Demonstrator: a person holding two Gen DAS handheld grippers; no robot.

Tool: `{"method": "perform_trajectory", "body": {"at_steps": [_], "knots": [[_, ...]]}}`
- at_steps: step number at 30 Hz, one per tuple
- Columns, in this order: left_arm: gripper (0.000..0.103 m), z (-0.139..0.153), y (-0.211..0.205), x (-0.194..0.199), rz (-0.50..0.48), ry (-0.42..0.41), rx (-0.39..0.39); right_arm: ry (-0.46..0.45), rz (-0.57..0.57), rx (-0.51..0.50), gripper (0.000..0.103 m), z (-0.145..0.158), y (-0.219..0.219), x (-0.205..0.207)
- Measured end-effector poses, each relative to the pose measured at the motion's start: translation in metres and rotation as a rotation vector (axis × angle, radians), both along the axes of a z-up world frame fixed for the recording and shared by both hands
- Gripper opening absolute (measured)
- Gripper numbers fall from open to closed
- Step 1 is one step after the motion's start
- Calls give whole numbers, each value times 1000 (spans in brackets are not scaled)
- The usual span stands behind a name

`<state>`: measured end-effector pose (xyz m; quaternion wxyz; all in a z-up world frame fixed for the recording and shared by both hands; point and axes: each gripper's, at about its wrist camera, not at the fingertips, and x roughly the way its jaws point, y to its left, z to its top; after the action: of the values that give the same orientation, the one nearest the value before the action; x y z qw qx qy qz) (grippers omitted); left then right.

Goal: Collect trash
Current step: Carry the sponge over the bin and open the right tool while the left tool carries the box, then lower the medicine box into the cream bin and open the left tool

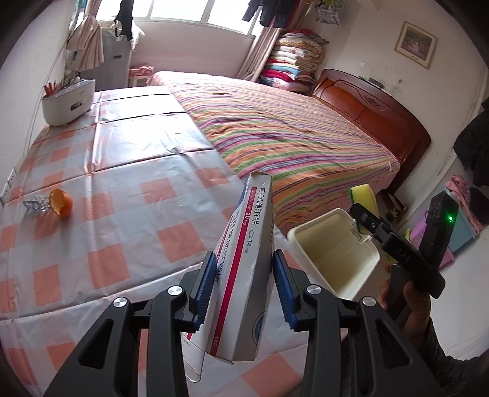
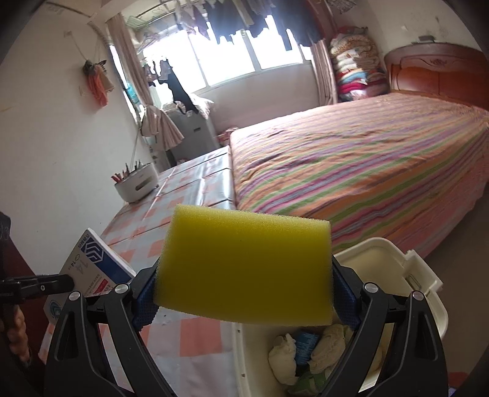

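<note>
Cream bin point(image 2: 428, 274) beside checked table point(image 1: 91, 213), lid up; inside: crumpled white tissues point(image 2: 282, 357), blue wrapper, green scrap. Right gripper point(image 2: 244, 302) clamped wide on yellow sponge point(image 2: 244, 265), above bin. Left gripper point(image 1: 243, 284) clamped on medicine box point(image 1: 244, 259), white-blue with red stripe, flap open, over table edge. Orange peel point(image 1: 61, 203) lying on table.

A bedroom in a lived-in home is shown. A bed point(image 1: 293, 134) with a striped cover and a carved wooden headboard point(image 1: 376, 113) is set against the wall. Folded quilts point(image 1: 293, 64) are stacked in the far corner beside the window point(image 2: 238, 52), where laundry point(image 2: 244, 18) is hung. A framed picture point(image 1: 415, 44) is mounted above the headboard.
</note>
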<state>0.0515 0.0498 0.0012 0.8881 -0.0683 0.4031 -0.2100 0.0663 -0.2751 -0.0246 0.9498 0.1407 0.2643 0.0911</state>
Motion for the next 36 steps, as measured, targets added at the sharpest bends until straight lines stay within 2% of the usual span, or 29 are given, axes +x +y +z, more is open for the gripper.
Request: {"method": "perform_trajectory", "body": {"at_steps": [6,15,31,36], "knots": [[37,0,-24,0,-45,0,-13,0,-76,15,89,-1,-18,-8],[37,0,-58,-3,-116,11,-17,8,-126,20,90,-3,-26,-20],[37,1,-81,-1,-169,21,-9,22,-145,76,95,-4,-33,-28],[37,2,-90,3,-185,19,-9,-24,-179,94,95,7,-44,-36]]}}
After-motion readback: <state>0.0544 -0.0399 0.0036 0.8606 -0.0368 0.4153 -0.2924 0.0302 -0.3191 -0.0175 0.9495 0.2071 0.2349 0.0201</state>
